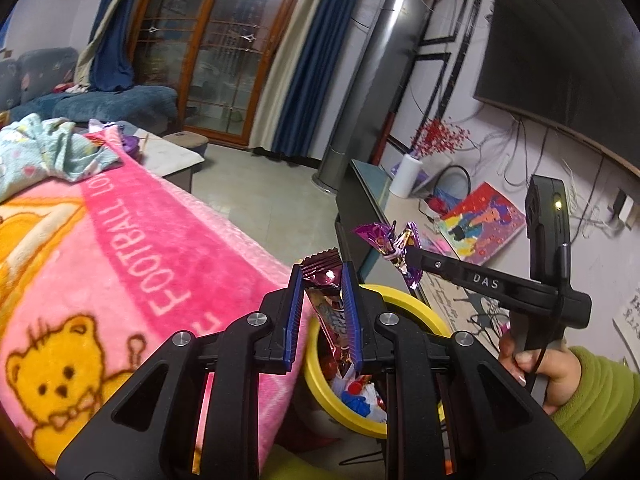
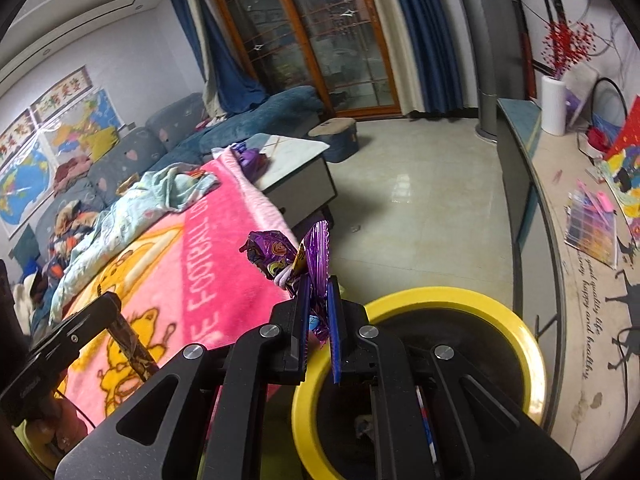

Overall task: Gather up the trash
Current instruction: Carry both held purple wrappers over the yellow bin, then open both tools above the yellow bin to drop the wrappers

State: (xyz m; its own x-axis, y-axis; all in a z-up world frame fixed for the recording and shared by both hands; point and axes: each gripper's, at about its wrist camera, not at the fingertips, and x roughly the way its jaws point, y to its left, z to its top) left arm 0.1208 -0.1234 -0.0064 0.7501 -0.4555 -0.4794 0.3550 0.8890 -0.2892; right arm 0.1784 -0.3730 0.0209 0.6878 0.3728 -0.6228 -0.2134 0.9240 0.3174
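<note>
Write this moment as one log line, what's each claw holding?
left gripper: shut on red wrapper | right gripper: shut on purple wrapper | yellow-rimmed bin: below both

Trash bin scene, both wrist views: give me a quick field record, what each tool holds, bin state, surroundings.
left tool: shut on red snack wrapper, above the bin
right tool: shut on purple wrapper, near the bin rim
yellow-rimmed bin: on the floor beside the blanket, open top, some wrappers already inside
pink blanket: bear print, light blue cloth crumpled on it
hand: green sleeve, grips right tool's handle
task status: neither wrapper dropped yet
</note>
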